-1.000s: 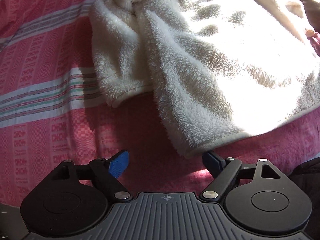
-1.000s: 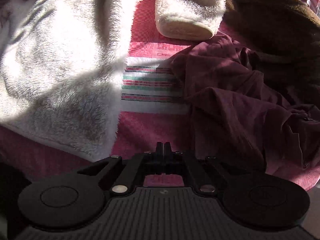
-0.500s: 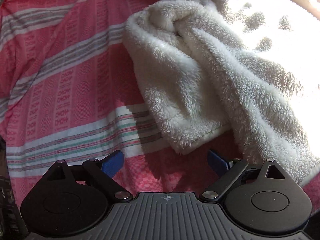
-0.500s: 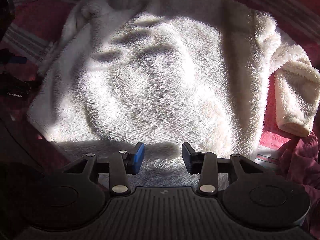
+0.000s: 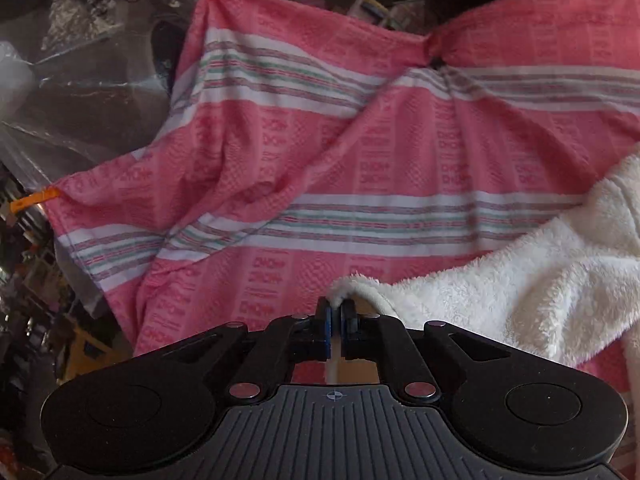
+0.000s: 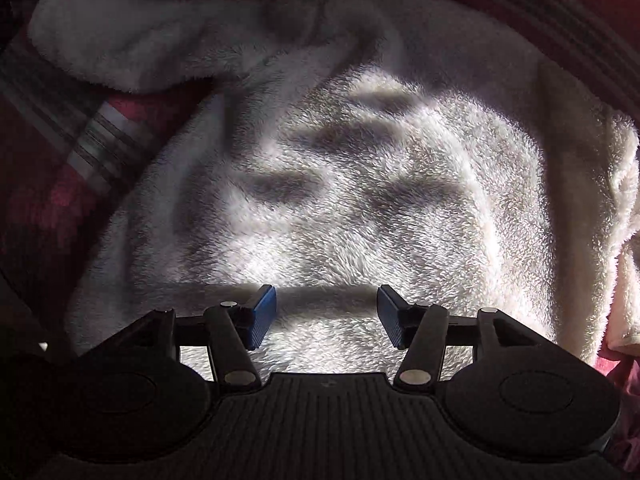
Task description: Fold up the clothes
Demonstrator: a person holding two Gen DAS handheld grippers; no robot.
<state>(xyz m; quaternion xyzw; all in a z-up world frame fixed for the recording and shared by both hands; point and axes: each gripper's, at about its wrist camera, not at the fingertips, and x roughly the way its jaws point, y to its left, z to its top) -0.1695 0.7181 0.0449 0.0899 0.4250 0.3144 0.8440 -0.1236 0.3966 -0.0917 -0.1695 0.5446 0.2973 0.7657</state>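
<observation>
We note, at the far left of the left wrist view, a heap of clear plastic sheeting (image 5: 76, 80) in shadow beside the edge of the pink striped cloth (image 5: 360, 152) that covers the work surface. Toward the middle of that view, the left gripper (image 5: 335, 312) is clenched on a hem of the white fleece garment (image 5: 540, 288); a small fold of fleece rises just above the blue pads (image 5: 327, 320), and a thin strip of fabric runs down between them. Its jaws have just been closing, with that hem between them. To the right, the sleeve-like length of the garment trails away across the pink striped cloth toward the frame edge.

In the right wrist view, we note a rolled edge of the same garment at the upper left, lying over the striped cloth. The main body of the garment lies spread flat across the centre, partly sunlit. The right gripper (image 6: 326, 316) hangs over its near edge, released, pads (image 6: 262, 316) well apart with nothing pressed between them; its jaws have just been opening. At the far right, a corner of dark maroon fabric (image 6: 628, 384) shows beside the fleece.
</observation>
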